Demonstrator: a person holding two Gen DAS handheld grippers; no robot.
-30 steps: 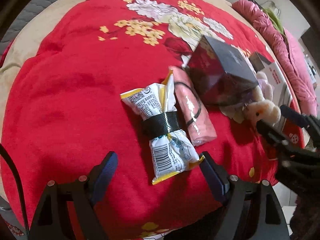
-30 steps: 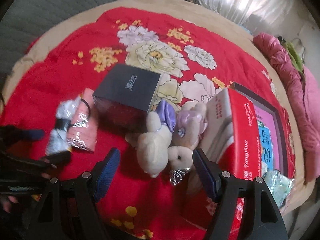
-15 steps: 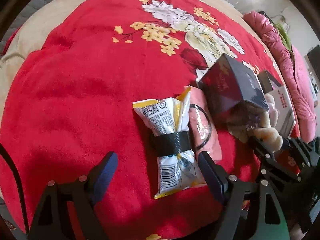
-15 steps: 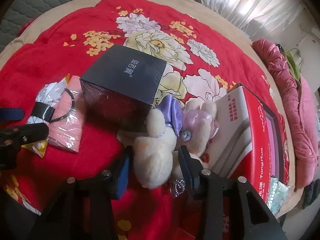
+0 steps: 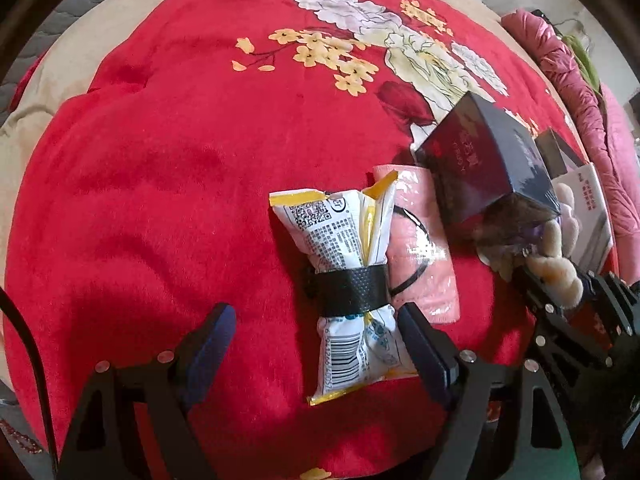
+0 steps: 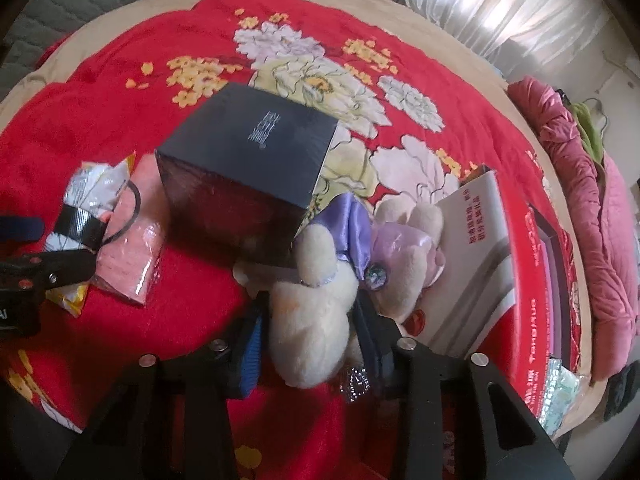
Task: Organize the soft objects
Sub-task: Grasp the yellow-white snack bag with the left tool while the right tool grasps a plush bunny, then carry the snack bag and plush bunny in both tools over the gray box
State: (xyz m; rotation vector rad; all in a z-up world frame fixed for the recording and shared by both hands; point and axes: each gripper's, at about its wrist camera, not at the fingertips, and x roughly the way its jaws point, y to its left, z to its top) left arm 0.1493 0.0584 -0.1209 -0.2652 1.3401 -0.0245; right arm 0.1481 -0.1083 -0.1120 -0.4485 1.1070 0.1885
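Two grippers | right gripper (image 6: pixel 310 332) jaws have just been closing, squeezing the plush bunny (image 6: pixel 316 320) on the red blanket (image 5: pixel 160 160) | left gripper (image 5: pixel 316 332) jaws apart over the snack bag (image 5: pixel 348 292) | risk: soft fur may slip out when lifted.

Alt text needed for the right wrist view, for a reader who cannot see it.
The right gripper, whose jaws have just been closing, squeezes a cream plush toy with a purple bow on a red floral blanket. A dark box sits behind it, a red carton alongside.
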